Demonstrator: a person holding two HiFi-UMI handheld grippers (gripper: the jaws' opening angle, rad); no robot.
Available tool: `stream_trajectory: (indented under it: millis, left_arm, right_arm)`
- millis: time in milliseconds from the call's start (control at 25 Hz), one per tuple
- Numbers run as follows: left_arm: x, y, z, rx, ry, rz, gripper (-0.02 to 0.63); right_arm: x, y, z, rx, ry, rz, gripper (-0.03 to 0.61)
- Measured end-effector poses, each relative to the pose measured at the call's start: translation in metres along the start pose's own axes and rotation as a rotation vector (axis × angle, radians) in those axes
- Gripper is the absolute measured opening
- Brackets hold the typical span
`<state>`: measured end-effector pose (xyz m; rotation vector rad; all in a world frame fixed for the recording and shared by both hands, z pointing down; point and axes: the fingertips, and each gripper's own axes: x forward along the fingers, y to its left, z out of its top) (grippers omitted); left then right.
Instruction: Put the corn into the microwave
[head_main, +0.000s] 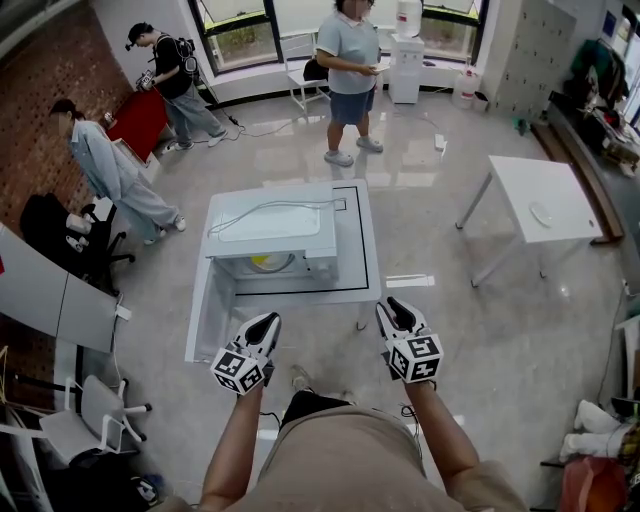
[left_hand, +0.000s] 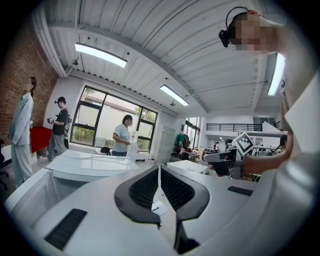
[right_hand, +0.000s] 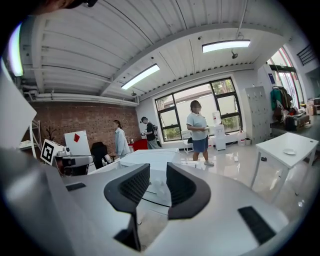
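**Corn seems in, door left open**

The left gripper (left_hand: 159, 172) has its black ribbed jaws all but together, with nothing between them. The right gripper (right_hand: 157, 176) holds its jaws partly apart, also empty. Both hang just in front of the white box-shaped microwave (head_main: 270, 222), short of the white black-lined bench (head_main: 360, 272) beneath it. A yellow rounded thing, probably the corn (head_main: 268, 263), lies inside the microwave's cavity. What looks like the white microwave door (head_main: 208, 318) swings out at the microwave's left, towards the left gripper.

Likely trouble: a hard shove on that door could slide the microwave along the bench or bounce the door back open.

Count: two grippers, one microwave, one corn, one door, one bench, one further white square table (head_main: 535, 195) right of the microwave, and three standing people (head_main: 352, 60) beyond it.
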<state>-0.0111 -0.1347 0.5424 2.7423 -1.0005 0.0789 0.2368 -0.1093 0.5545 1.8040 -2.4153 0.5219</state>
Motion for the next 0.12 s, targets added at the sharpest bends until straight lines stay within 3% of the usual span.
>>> stream_trajectory:
  millis: [120]
  left_arm:
    - [0.0001,-0.0008,-0.0006,0.0,0.002,-0.004,0.006]
  right_arm:
    - [-0.0026,-0.0044,-0.0031,0.011,0.003,-0.014,0.107]
